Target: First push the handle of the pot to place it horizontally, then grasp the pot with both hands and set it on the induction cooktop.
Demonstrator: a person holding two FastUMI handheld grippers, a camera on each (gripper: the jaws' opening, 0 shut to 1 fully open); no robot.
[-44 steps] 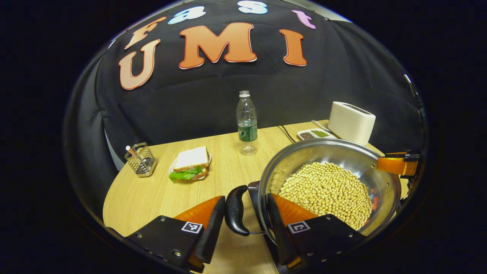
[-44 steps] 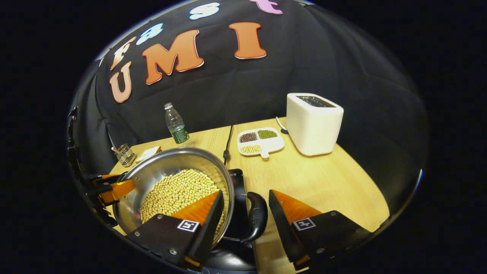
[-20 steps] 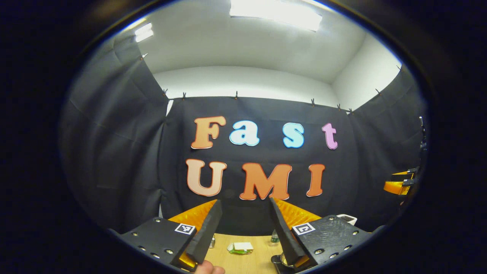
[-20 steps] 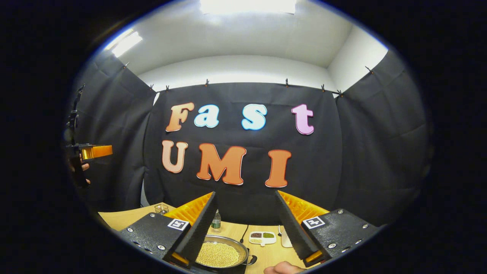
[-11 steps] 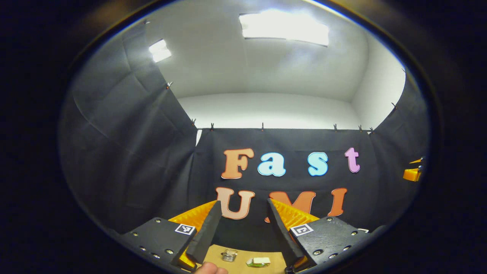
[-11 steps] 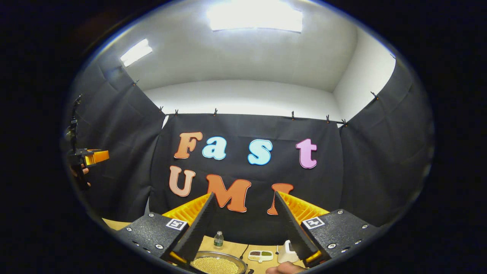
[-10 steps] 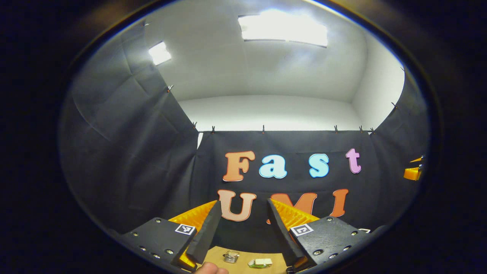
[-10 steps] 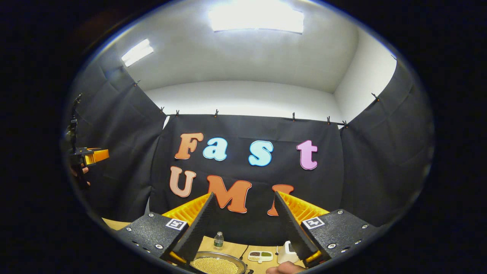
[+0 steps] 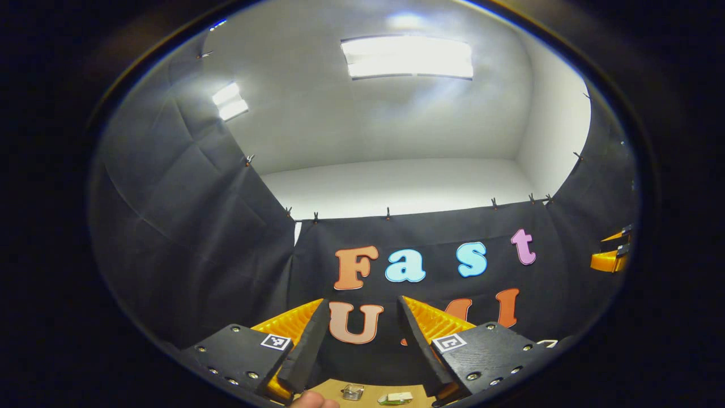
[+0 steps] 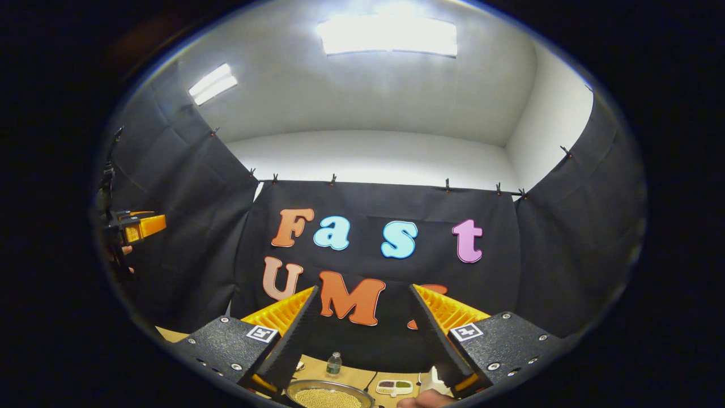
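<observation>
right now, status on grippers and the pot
Left gripper open, raised, holding nothing. Right gripper open, raised, holding nothing. Pot of beans down on the table, ungripped. Nothing between the fingers.

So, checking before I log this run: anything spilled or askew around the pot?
Nothing stands out. The pot sits level, its beans heaped inside, none visibly spilled on the table. Both hand-held grippers are raised, open and empty.

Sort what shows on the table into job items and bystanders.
Job: pot filled with beans.
Bystanders: water bottle, divided dish, wire holder, sandwich.
</observation>
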